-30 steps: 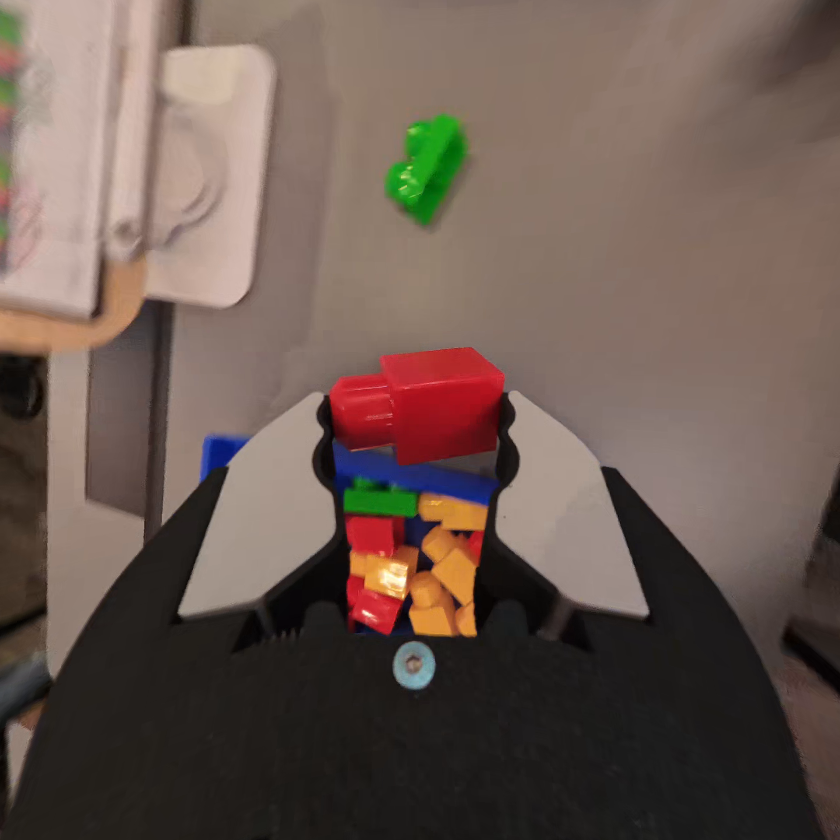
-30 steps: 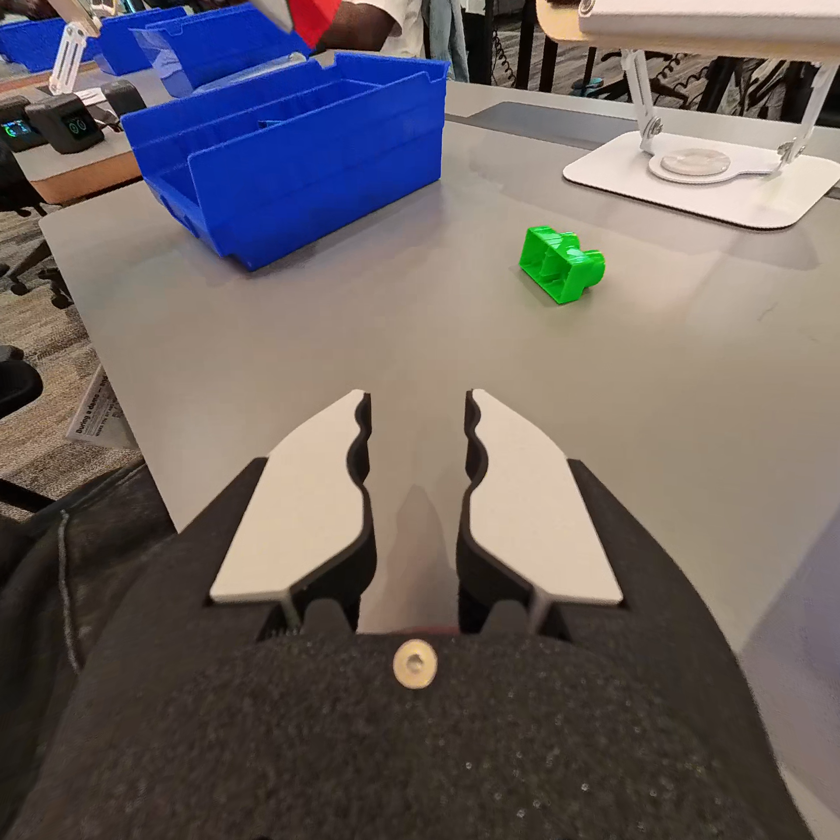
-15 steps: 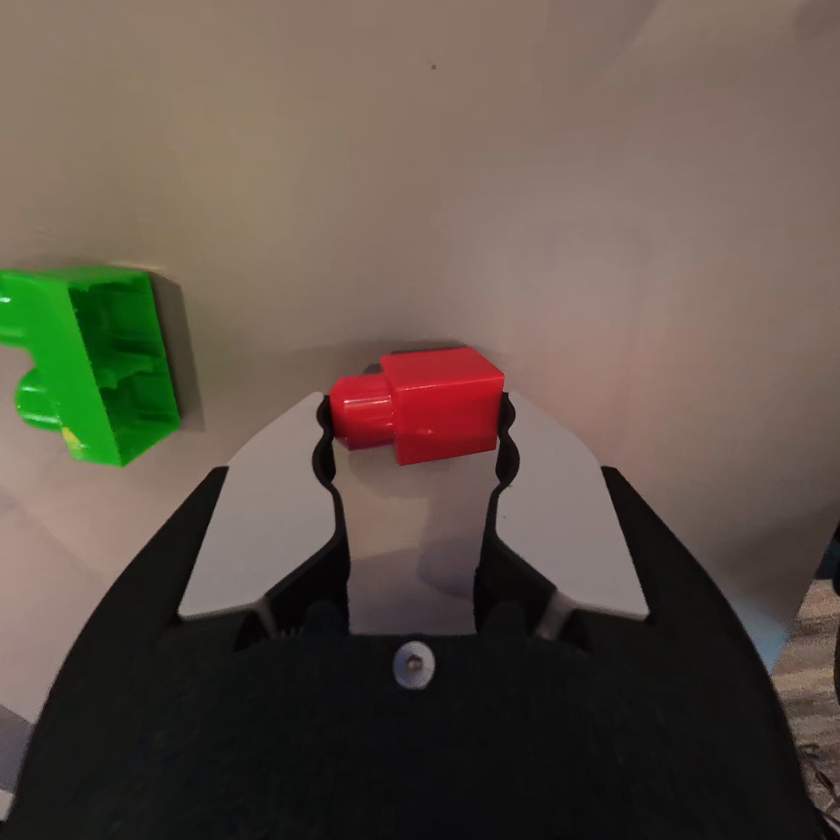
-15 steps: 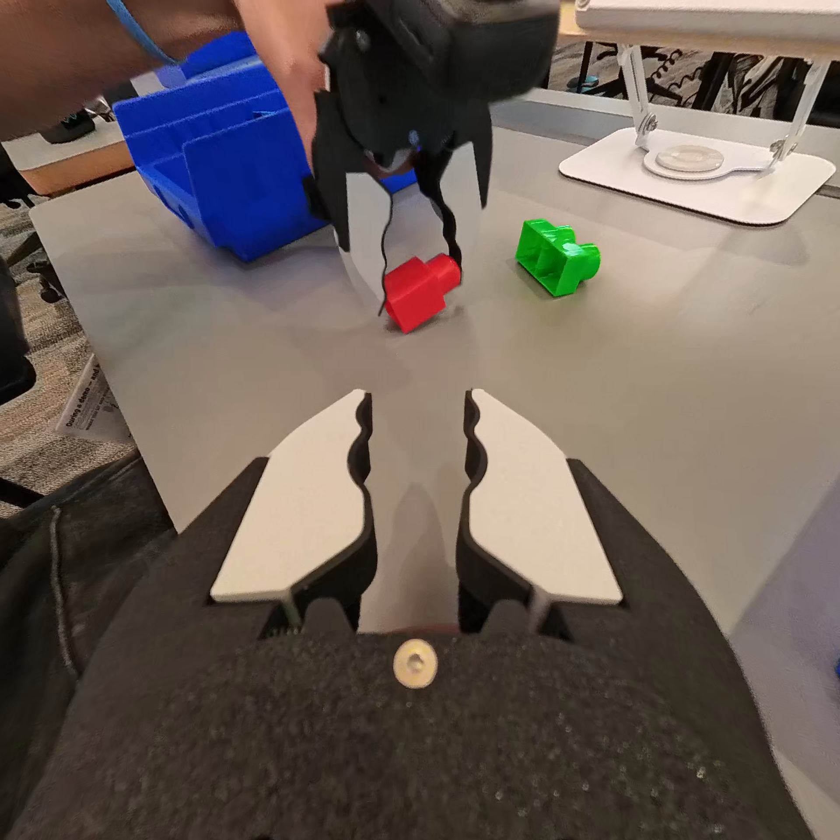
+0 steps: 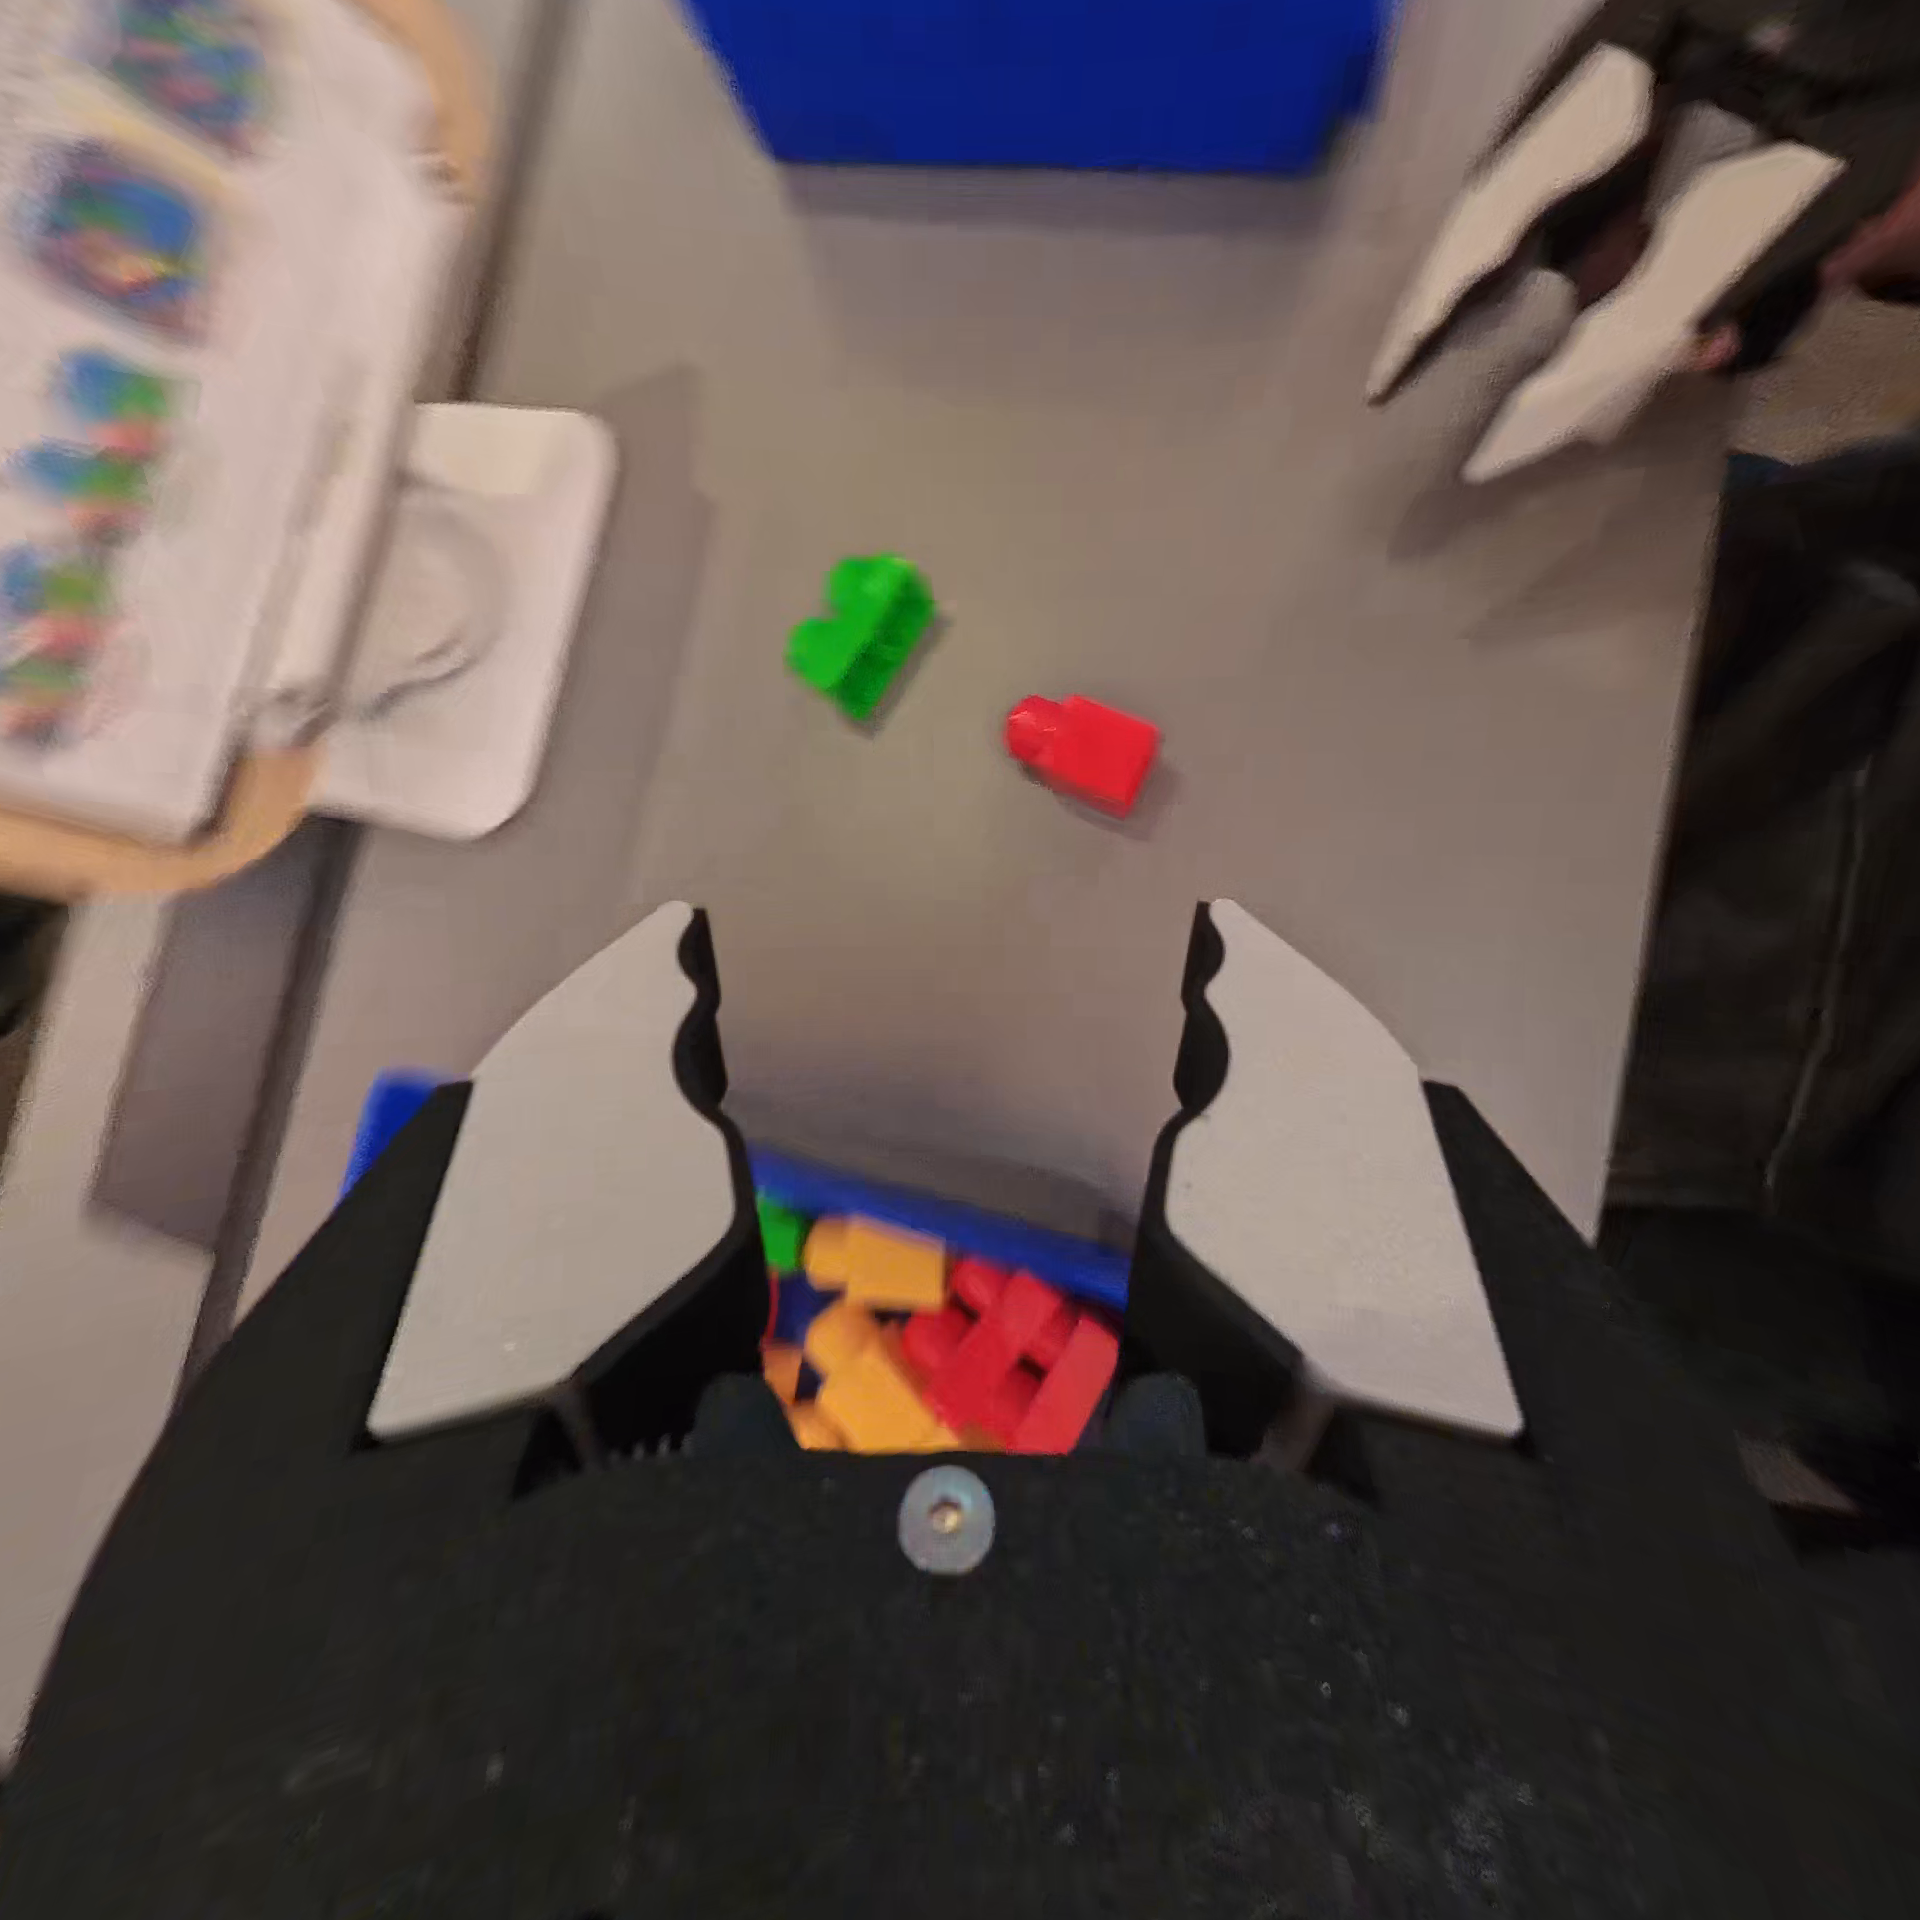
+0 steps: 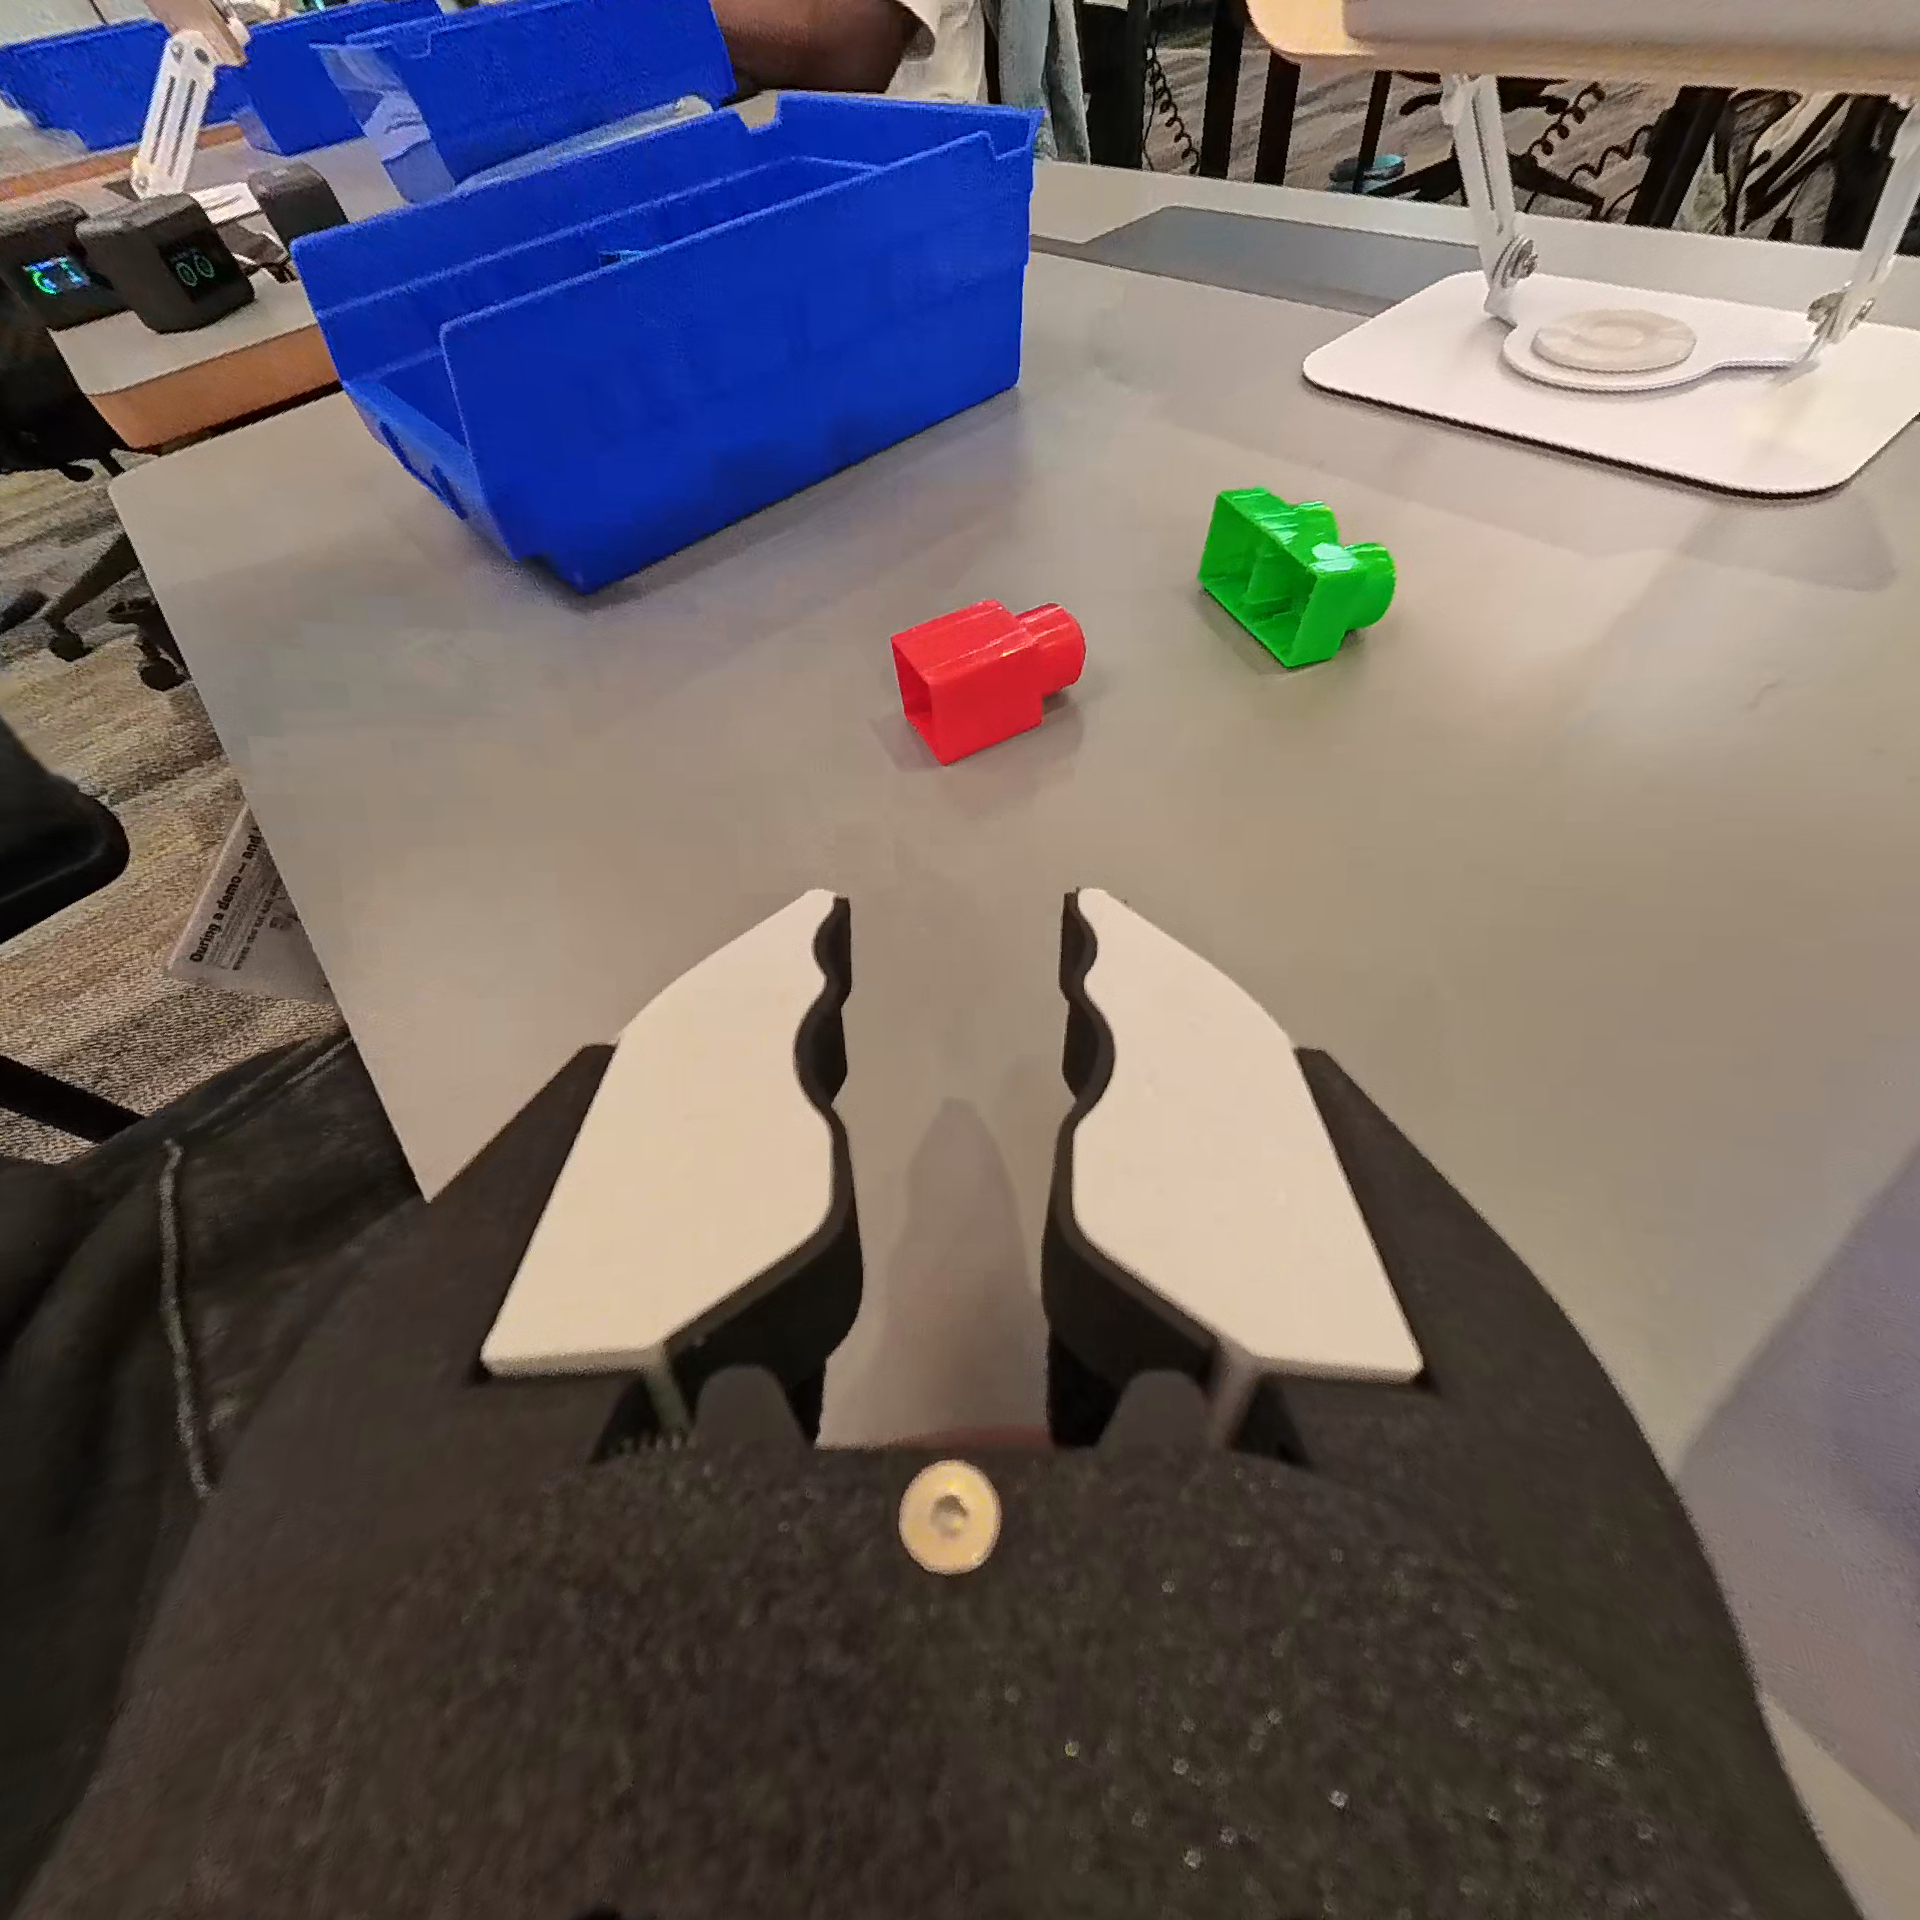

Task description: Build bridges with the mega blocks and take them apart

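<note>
Red block (image 6: 982, 681) ahead of R gripper (image 6: 956, 935).

Two loose blocks are counted on the grey table (image 6: 1455, 935): one red block (image 6: 982, 681) and one green block (image 6: 1288, 577), lying apart. One blue bin (image 6: 665, 343) is seen on this table in the right wrist view, and two or three more blue bins (image 6: 540, 73) are made out behind it. A heap of blocks (image 5: 925, 1340) is seen in a bin in the left wrist view, yellow, red and green; an exact count cannot be taken. One white stand (image 6: 1621, 384) is counted. Two grippers are counted, the left gripper (image 5: 945, 935) and the right gripper (image 6: 956, 925).
</note>
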Demonstrator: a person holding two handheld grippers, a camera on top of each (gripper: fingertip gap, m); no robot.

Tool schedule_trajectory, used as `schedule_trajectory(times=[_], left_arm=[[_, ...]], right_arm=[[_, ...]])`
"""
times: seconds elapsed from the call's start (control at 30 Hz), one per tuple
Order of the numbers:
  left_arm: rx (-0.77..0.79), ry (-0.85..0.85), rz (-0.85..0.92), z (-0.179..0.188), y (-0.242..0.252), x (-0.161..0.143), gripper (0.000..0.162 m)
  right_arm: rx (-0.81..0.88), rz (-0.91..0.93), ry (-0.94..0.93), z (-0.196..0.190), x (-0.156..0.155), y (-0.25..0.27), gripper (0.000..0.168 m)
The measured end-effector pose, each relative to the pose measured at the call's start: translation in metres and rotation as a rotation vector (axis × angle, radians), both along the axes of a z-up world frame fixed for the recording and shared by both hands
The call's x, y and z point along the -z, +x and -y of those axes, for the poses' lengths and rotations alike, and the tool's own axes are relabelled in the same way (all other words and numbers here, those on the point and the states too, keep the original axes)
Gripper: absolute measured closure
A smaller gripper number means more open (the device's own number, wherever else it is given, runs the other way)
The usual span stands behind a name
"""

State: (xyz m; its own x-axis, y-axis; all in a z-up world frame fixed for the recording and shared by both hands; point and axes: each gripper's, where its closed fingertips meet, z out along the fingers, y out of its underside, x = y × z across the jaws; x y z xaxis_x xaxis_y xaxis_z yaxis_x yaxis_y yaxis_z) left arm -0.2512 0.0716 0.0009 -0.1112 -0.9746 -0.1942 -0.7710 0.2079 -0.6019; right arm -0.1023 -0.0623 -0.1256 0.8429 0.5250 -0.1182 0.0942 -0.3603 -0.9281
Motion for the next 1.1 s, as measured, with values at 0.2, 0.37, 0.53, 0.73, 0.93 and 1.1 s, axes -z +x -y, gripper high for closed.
schedule_trajectory(times=[0.2, 0.37, 0.53, 0.73, 0.93, 1.1], left_arm=[[-0.380, 0.175, 0.031, -0.015, -0.130, 0.012, 0.082], [-0.415, 0.123, -0.062, -0.012, -0.156, 0.062, 0.085], [-0.296, 0.047, -0.191, -0.038, -0.128, 0.105, 0.087], [-0.234, -0.109, -0.363, -0.075, -0.117, 0.151, 0.091], [-0.239, -0.164, -0.430, -0.091, -0.117, 0.176, 0.089], [-0.223, -0.178, -0.432, -0.092, -0.115, 0.183, 0.096]], right_arm=[[-0.015, -0.009, -0.018, -0.003, 0.003, -0.006, 0.130], [-0.033, -0.018, -0.030, -0.008, 0.004, -0.014, 0.130], [-0.054, 0.016, -0.029, -0.010, 0.006, -0.025, 0.130], [-0.059, 0.076, -0.009, -0.009, 0.008, -0.030, 0.131], [-0.049, 0.061, -0.013, -0.007, 0.008, -0.025, 0.131], [-0.049, 0.050, -0.014, -0.007, 0.007, -0.022, 0.132]])
